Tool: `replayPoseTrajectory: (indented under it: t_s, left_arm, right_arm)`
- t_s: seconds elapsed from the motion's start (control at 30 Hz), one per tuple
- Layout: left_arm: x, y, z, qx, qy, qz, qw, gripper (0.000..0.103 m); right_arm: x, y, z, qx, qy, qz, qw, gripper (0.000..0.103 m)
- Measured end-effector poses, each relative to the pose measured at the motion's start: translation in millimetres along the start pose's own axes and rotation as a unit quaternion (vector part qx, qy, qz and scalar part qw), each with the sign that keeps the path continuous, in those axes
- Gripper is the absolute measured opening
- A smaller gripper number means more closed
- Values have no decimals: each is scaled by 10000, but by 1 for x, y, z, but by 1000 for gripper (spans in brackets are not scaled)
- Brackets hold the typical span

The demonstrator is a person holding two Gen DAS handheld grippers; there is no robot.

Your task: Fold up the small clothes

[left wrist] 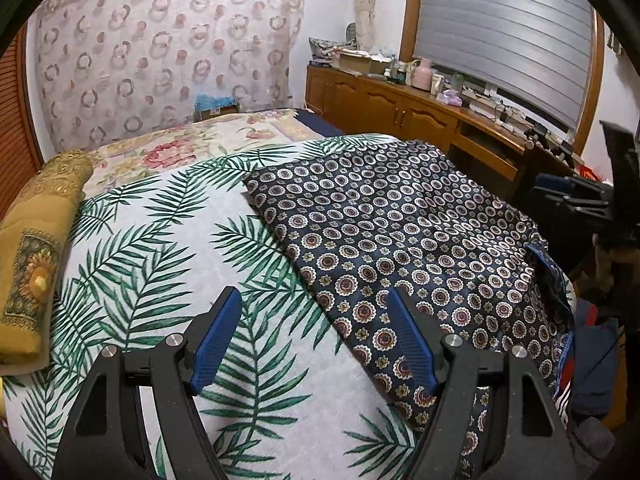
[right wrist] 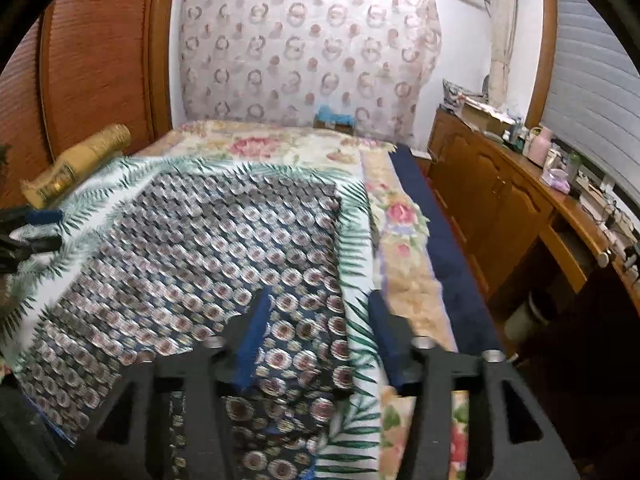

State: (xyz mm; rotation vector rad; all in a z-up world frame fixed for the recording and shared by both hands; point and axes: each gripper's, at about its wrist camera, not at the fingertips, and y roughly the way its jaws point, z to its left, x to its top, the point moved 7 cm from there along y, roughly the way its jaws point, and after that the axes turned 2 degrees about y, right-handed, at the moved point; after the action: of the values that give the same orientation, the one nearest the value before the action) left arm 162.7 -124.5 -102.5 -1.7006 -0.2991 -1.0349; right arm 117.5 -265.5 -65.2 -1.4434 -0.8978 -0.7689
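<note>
Left wrist view first: the dark medallion-print garment (left wrist: 400, 232) is lying spread out flat on the palm-leaf sheet (left wrist: 160, 248) that covers the bed, so as far as I can judge the folding hasn't really got going, no crease or doubled-over layer that I can make out. The left gripper (left wrist: 314, 300) has its tongs spread wide and empty, hovering just above the near left edge of the cloth; one finger sits over the leaf print, the other over the garment. A rolled mustard cushion (left wrist: 36, 252) sits off to the side, well apart.

Right wrist view: pretty motion-blurred, so take this loosely. The right gripper (right wrist: 318, 300) also looks spread with nothing pinched, straddling the garment's (right wrist: 200, 248) near right edge where it meets the leaf sheet. The left gripper (right wrist: 44, 216) pokes in at the far side. Basically every fold is left to do.
</note>
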Motion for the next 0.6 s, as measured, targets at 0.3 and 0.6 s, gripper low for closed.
replayPoseTrajectory:
  t_s: [0.3, 0.6]
  left_arm:
    - [6, 28, -2, 0, 125, 279, 9995, 58]
    - [13, 61, 6, 11, 3, 635, 9980, 48]
  right_arm:
    - [-22, 31, 34, 257, -172, 312, 9990, 65]
    - [-35, 42, 7, 264, 319, 484, 9980, 65]
